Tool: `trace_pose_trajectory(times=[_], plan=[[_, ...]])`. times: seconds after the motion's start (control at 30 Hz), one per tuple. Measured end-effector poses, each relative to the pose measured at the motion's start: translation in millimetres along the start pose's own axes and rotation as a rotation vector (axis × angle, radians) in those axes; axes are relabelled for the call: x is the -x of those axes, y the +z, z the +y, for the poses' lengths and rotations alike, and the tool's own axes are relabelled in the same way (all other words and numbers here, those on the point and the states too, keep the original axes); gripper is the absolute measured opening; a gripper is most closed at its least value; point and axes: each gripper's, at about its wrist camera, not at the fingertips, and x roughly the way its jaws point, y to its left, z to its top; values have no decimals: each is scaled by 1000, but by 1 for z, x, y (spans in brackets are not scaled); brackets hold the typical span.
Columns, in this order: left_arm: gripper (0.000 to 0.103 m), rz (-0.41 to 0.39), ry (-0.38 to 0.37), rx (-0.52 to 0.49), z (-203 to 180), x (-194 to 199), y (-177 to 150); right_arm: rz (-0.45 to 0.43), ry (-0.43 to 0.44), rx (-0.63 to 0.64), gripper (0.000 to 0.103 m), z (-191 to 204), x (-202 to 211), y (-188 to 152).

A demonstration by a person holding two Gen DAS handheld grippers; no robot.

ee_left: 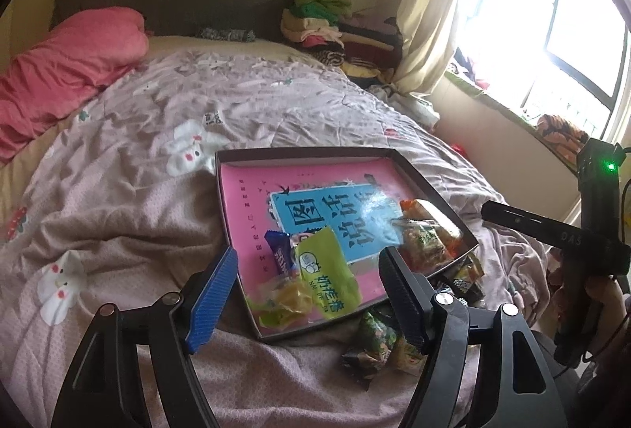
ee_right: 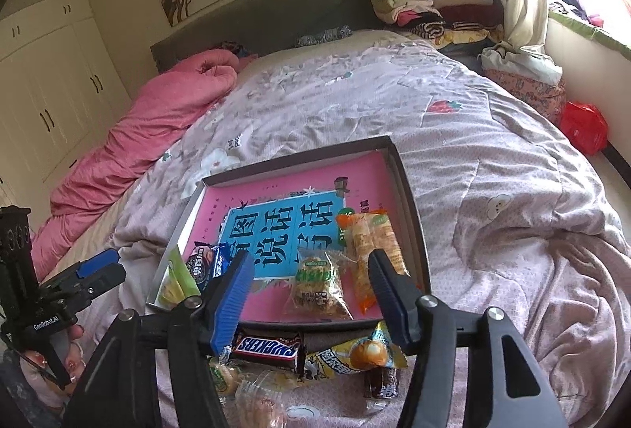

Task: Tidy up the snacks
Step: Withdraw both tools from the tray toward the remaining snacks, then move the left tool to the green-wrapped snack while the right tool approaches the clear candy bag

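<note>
Both grippers gape wide, gripping nothing; ahead of the left gripper (ee_left: 311, 272) a shallow box (ee_left: 303, 154) with snacks (ee_left: 327, 276) rests on the rumpled quilt (ee_left: 130, 191); loose snacks (ee_right: 272, 347) lie under the right gripper (ee_right: 311, 270); beyond, pink pillow (ee_left: 71, 57), headboard (ee_right: 268, 14), curtained window (ee_left: 552, 6).

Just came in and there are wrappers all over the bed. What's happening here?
A person with two handheld grippers is sorting snacks into a shallow box on the bed. Several packets already lie inside; a Snickers bar and others wait on the quilt. The left gripper and right gripper both hover open, holding nothing.
</note>
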Motion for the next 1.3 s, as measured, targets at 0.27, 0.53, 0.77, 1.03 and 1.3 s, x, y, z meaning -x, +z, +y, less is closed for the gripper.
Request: trace_pose_trajectory(times=[0.27,0.53,0.77,1.03,1.3], plan=[[76,-23,7,-26,-4,9,0,-24,-8,14,62,5,11,0],[76,-29,5,-38,-5,12,0,-39,-6,21,62,11,21,0],[76,-22,2,-87,-13,15,-3,-32,7,34,62,20,29,-6],[76,31,-22,-146,-24,9,-10,-2,12,55,63,32,29,-17],[76,107,-61,-179,-32,0,-19,52,20,61,63,36,27,-36]])
